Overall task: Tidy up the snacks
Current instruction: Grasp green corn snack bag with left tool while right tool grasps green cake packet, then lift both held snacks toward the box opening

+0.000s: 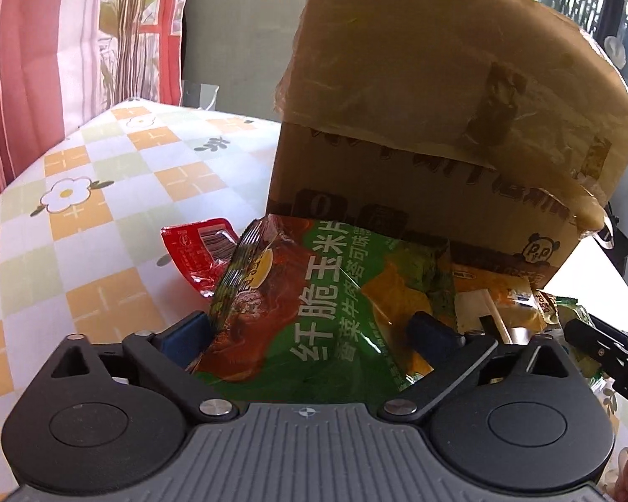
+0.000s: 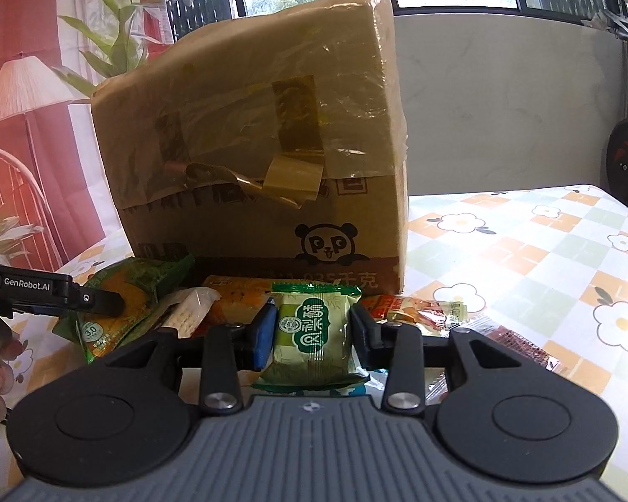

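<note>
Left gripper (image 1: pixel 310 330): mine, jaws spread as wide as they go, big green chip bag (image 1: pixel 314 305) sitting between them, pads not squeezing it.
Right gripper (image 2: pixel 310 330): clamped on a small green snack pack (image 2: pixel 312 334), pads tight on both sides.
Snack pile: orange packet (image 2: pixel 230 297) and red packet (image 1: pixel 201 255) lie on the tablecloth (image 1: pixel 104 192), right against the box's front.
Cardboard box (image 2: pixel 251 146): upright mid-table, taped, panda logo low on its front.

Left gripper (image 1: pixel 310 330) fingers spread wide; right gripper (image 2: pixel 310 330) fingers narrowed.
</note>
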A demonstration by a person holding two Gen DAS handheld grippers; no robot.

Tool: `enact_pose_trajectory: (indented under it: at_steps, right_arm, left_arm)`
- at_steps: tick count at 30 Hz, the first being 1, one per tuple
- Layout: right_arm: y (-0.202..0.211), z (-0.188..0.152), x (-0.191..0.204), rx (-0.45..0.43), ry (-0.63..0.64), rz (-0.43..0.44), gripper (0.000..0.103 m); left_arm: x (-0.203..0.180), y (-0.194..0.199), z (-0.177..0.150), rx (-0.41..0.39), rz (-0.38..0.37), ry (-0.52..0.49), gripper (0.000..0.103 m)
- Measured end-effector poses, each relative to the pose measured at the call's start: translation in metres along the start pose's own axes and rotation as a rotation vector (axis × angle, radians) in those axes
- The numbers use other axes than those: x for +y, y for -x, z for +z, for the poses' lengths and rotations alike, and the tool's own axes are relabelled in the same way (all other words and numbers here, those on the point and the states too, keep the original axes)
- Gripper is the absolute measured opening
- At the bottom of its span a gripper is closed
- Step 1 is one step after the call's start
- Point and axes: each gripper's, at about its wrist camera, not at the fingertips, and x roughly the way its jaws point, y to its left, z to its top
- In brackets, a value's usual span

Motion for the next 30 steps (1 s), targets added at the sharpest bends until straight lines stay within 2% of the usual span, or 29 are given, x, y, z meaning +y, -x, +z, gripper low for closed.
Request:
enact_pose_trajectory:
  at_steps: [6, 10, 16, 21, 30]
  right_arm:
    - [0.000, 0.000, 0.000, 0.006, -0.002, 0.003, 0.040]
    - [0.000, 0.000, 0.001, 0.009, 0.001, 0.004, 0.040]
    - [0.000, -0.001, 0.002, 0.010, 0.007, 0.004, 0.040]
    - [0.000, -0.001, 0.003, 0.010, 0.013, 0.003, 0.040]
    - [0.015, 0.003, 0.010, -0.012, 0.038, -0.012, 0.040]
  left_arm:
    - [0.004, -0.002, -0.004, -0.013, -0.018, 0.029, 0.102]
    - [0.005, 0.010, -0.005, -0.042, -0.030, 0.043, 0.083]
    - [0.003, 0.032, -0.007, -0.079, -0.051, 0.051, 0.069]
    - [-0.006, 0.052, -0.006, -0.133, -0.061, 0.013, 0.065]
    - [-0.023, 0.085, -0.001, -0.223, -0.096, -0.040, 0.065]
